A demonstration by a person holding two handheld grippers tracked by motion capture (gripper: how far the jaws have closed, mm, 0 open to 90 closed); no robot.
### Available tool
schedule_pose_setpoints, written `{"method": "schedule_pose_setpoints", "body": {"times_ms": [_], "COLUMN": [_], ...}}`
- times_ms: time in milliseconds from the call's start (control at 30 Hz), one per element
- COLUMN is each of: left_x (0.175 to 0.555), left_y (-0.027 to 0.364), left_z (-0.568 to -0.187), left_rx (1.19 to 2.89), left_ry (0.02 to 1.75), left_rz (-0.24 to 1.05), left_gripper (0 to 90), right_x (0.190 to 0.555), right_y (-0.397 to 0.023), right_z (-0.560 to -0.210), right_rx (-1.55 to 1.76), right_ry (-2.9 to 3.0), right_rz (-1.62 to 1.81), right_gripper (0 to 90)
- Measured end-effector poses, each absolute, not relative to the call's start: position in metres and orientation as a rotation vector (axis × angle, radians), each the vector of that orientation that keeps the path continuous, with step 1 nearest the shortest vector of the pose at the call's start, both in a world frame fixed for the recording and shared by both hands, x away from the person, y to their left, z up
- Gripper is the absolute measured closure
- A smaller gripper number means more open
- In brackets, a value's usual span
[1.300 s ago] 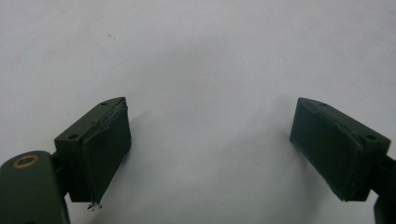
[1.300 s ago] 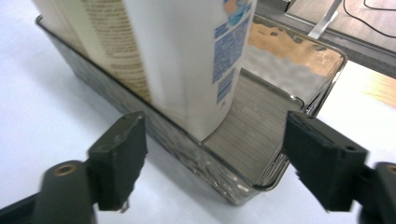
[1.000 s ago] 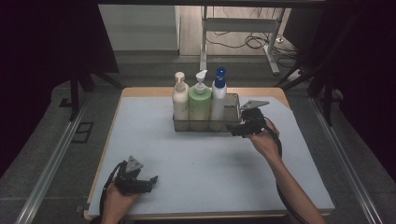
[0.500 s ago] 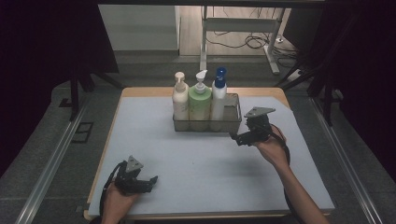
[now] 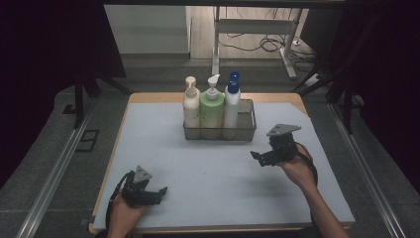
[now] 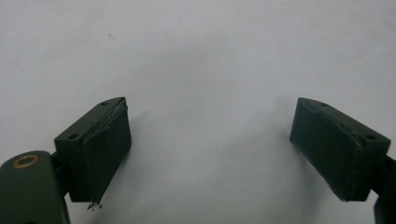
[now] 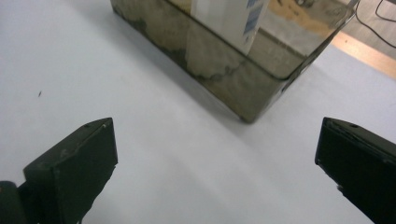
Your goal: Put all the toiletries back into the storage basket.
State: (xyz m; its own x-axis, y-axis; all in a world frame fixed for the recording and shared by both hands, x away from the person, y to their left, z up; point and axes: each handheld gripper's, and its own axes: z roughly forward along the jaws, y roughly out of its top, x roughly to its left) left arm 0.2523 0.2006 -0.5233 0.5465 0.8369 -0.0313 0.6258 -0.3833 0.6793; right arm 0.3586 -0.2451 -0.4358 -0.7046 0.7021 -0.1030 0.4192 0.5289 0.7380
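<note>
Both grippers idling off the basket [image 5: 247, 130].
I'm holding right gripper [image 5: 258, 157] and left gripper [image 5: 157, 193] with fingers spread, pinching nothing, over the tabletop [image 5: 218, 173].

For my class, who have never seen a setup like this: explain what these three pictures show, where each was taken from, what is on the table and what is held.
A person sits at a table with a hand-held two-jaw gripper in each hand. The high view looks down from above: the left gripper is near the front edge, the right gripper in front of the clear bin. The bin holds a cream pump bottle, a green pump bottle and a white bottle with a blue cap. The other two pictures come from cameras riding on each gripper. Both grippers are open and hold nothing; the right one's jaws have just been opening, with nothing between them.
</note>
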Motion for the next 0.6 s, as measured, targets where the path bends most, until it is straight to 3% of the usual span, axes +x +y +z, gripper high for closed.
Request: {"method": "schedule_pose_setpoints", "body": {"times_ms": [600], "left_x": [0.252], "left_y": [0.201], "left_z": [-0.523], "left_rx": [2.135], "left_ry": [1.173], "left_rz": [0.423], "left_gripper": [12.2], "right_x": [0.321], "right_y": [-0.268], "right_z": [-0.466], "right_rx": [0.95], "right_ry": [2.377], "right_rz": [0.998], "right_gripper": [0.0]}}
